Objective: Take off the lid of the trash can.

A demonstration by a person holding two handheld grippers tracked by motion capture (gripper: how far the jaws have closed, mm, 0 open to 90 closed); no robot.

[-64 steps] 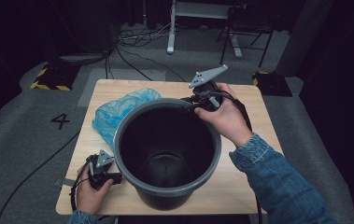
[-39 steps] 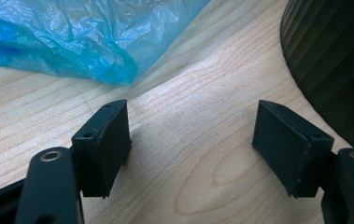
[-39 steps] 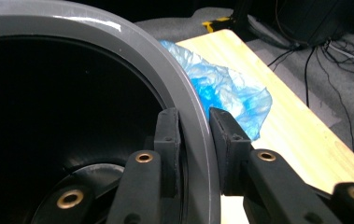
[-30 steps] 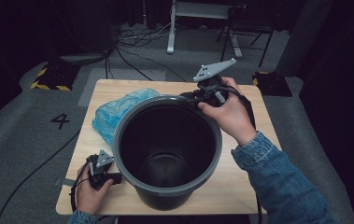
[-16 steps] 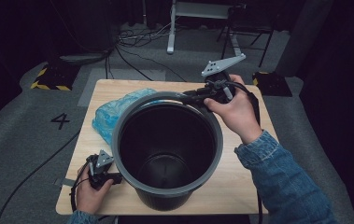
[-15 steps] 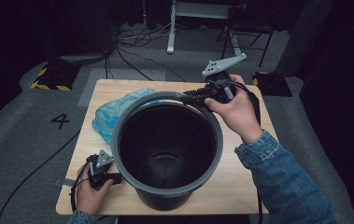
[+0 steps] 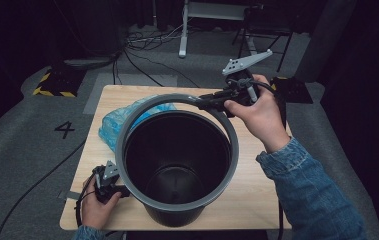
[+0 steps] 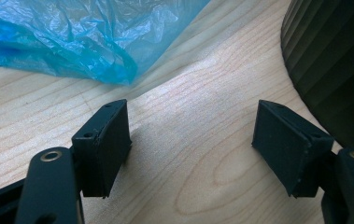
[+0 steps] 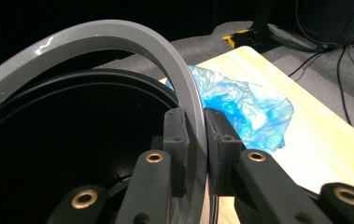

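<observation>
A black bucket (image 7: 177,165) stands on the wooden table (image 7: 262,185). A grey ring (image 7: 126,125) lies tilted on its rim, with the far side raised. My right gripper (image 7: 204,103) is shut on that raised far side. In the right gripper view its jaws have just been closing and both pads (image 9: 174,135) press on the grey ring (image 9: 118,39). My left gripper (image 7: 119,190) rests on the table at the bucket's near left. It stands open (image 8: 191,135) over bare wood, beside the bucket's ribbed wall (image 8: 338,65).
A crumpled blue plastic bag (image 7: 114,125) lies on the table at the bucket's far left; it also shows in both gripper views (image 8: 72,37) (image 9: 244,112). Cables and a stand (image 7: 182,30) sit on the floor beyond the table.
My right gripper has risen and drifted away to the right with the far side of the grey ring, tilting the ring further off the bucket. The left hand has kept still.
</observation>
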